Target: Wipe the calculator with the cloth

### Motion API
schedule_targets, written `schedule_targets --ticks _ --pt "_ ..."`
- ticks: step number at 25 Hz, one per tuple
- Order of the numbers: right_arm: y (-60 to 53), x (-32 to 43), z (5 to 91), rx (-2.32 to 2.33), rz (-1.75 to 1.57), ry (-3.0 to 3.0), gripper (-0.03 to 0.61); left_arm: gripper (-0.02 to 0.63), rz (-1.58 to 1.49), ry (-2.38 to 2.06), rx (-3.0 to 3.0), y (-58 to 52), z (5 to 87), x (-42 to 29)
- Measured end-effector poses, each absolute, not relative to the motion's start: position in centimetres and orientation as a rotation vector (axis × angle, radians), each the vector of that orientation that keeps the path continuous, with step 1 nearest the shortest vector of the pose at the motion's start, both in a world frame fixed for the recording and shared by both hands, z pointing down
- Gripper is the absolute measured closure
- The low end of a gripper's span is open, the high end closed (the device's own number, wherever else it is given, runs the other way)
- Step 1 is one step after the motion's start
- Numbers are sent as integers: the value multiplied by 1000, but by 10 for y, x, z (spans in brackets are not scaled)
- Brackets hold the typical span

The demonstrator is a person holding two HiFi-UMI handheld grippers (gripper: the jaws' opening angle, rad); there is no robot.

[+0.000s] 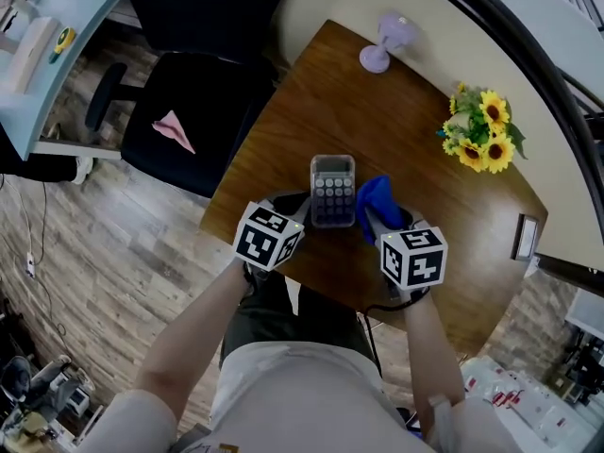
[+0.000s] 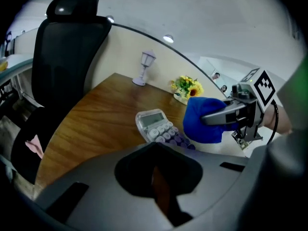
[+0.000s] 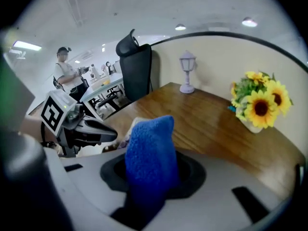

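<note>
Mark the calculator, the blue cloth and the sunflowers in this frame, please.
calculator (image 1: 332,198), head view, on its keypad.
blue cloth (image 3: 149,150), right gripper view, on its bunched upright middle.
sunflowers (image 1: 493,111), head view, on one bloom's face.

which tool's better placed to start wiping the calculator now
Right. The right tool grips the blue cloth, which is just beside the calculator. The left tool holds nothing and sits by the calculator's near left corner, so it probably suits steadying at most.
</note>
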State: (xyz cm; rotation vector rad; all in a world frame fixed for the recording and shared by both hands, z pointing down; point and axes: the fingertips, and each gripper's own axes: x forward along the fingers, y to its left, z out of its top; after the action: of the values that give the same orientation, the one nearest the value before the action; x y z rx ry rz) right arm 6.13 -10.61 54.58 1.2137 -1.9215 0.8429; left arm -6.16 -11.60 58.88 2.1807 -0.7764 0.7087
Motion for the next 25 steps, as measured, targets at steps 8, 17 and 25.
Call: schedule_targets --ticks 8,17,25 --pt "-137 35 452 1266 658 -2116 448 612 706 -904 2262 -125 519 -86" --pt "-156 8 320 1311 480 -2366 446 612 656 -1077 2475 -158 406 -113" --pt "-156 -6 218 1385 293 -2525 446 612 527 -1201 2634 -174 309 -132"
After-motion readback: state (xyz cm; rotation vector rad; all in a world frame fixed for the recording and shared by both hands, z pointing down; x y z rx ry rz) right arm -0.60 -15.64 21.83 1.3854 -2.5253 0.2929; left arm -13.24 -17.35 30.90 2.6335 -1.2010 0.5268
